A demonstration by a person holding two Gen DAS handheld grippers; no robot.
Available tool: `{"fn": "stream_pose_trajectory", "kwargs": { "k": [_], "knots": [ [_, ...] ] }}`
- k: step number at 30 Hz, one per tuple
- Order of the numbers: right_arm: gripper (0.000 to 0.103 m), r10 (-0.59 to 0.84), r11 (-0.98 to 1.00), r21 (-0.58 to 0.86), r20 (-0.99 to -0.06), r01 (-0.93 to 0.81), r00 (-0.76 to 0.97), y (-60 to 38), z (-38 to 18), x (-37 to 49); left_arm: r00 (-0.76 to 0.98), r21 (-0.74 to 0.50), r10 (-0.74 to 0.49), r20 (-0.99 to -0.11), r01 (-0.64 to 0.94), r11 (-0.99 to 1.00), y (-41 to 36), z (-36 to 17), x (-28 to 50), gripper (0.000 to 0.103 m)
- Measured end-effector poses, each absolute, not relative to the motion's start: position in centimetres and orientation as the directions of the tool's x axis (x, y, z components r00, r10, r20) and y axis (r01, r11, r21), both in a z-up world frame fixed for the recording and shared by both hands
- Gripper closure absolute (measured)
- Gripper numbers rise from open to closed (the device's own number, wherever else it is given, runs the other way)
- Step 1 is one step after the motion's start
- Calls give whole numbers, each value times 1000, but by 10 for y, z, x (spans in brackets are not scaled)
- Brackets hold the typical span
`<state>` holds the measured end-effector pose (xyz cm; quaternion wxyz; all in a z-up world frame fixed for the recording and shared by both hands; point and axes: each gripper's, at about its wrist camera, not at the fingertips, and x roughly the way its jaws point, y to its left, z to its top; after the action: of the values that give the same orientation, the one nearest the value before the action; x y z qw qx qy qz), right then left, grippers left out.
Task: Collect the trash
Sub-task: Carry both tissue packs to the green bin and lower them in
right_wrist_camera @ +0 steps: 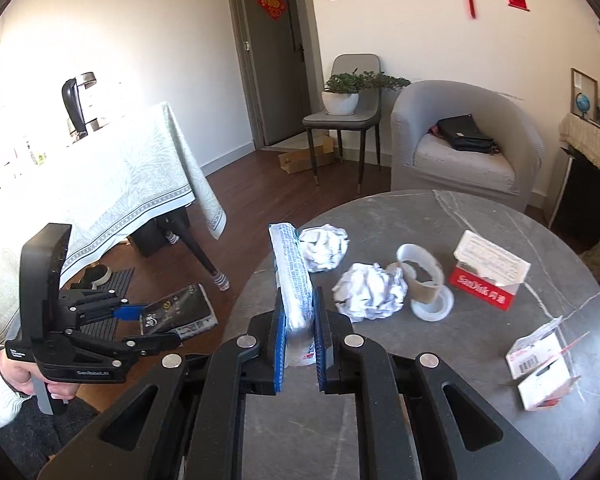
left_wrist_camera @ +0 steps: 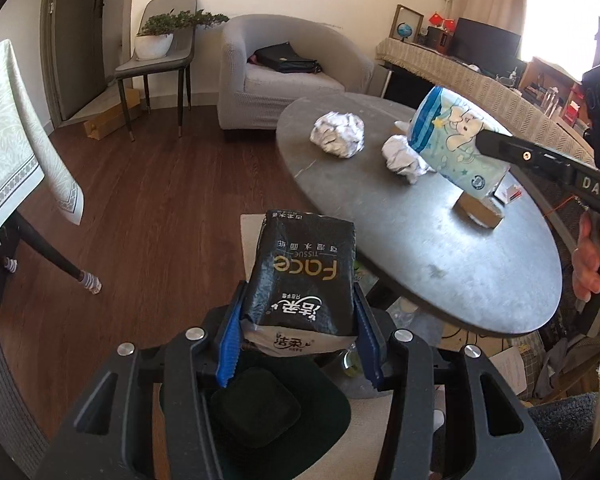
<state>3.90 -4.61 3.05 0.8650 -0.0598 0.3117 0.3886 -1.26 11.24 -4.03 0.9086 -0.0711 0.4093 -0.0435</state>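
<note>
Round grey worktop (right_wrist_camera: 480, 420): I see left claw (left_wrist_camera: 298, 344) clamping black tissue pack (left_wrist_camera: 306, 276) off its 8 o'clock edge, right claw (right_wrist_camera: 299, 344) pinching blue wrapper (right_wrist_camera: 294, 280).

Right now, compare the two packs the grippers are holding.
The black tissue pack in the left gripper is dark with gold lettering; the blue wrapper in the right gripper is light with cartoon prints. The black pack hangs beside the round table; the blue wrapper is over it. Both are gripped soft plastic packaging.
</note>
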Motion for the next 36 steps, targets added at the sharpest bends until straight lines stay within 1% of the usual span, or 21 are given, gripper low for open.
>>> {"fn": "stream_pose_trajectory", "kwargs": {
  "k": [3, 8, 15, 17, 20, 22, 26, 28, 31, 32, 34, 35, 36],
  "knots": [
    [91, 650, 663, 159, -606, -731, 457, -20, 25, 31, 624, -150, -103, -774, -23, 988, 128, -58, -19, 51],
    [91, 662, 618, 170, -639, -767, 392, 19, 16, 14, 560, -146, -85, -824, -66, 987, 148, -84, -29, 51],
    [91, 647, 587, 192, -695, -787, 313, 58, -2, 0, 449, -132, -86, -889, -72, 989, 160, -124, -34, 50],
    [91, 639, 586, 200, -710, -785, 296, 64, -9, 1, 425, -147, -103, -899, -71, 987, 164, -133, -33, 48],
    [91, 612, 595, 194, -738, -780, 284, 74, -20, 1, 419, -144, -107, -902, -59, 988, 168, -140, -36, 41],
    [91, 597, 595, 189, -754, -781, 273, 81, -26, -1, 420, -127, -94, -902, -53, 990, 166, -142, -40, 41],
    [91, 575, 594, 177, -776, -785, 259, 90, -40, -1, 428, -132, -89, -900, -73, 989, 173, -142, -43, 41],
    [91, 556, 594, 164, -792, -788, 254, 96, -47, -3, 444, -131, -78, -892, -90, 987, 179, -138, -46, 43],
    [91, 535, 586, 161, -813, -794, 230, 104, -61, -6, 480, -154, -75, -874, -127, 980, 190, -128, -48, 49],
    [91, 525, 586, 160, -822, -795, 222, 107, -66, -6, 498, -165, -77, -864, -134, 977, 195, -123, -49, 53],
    [91, 500, 585, 152, -841, -796, 207, 111, -78, -7, 532, -178, -76, -843, -142, 974, 201, -113, -52, 57],
    [91, 486, 586, 147, -850, -797, 201, 115, -83, -8, 550, -186, -78, -832, -144, 972, 203, -107, -52, 61],
    [91, 470, 587, 140, -861, -797, 195, 117, -89, -8, 568, -196, -80, -819, -147, 970, 206, -101, -53, 62]
  ]
}}
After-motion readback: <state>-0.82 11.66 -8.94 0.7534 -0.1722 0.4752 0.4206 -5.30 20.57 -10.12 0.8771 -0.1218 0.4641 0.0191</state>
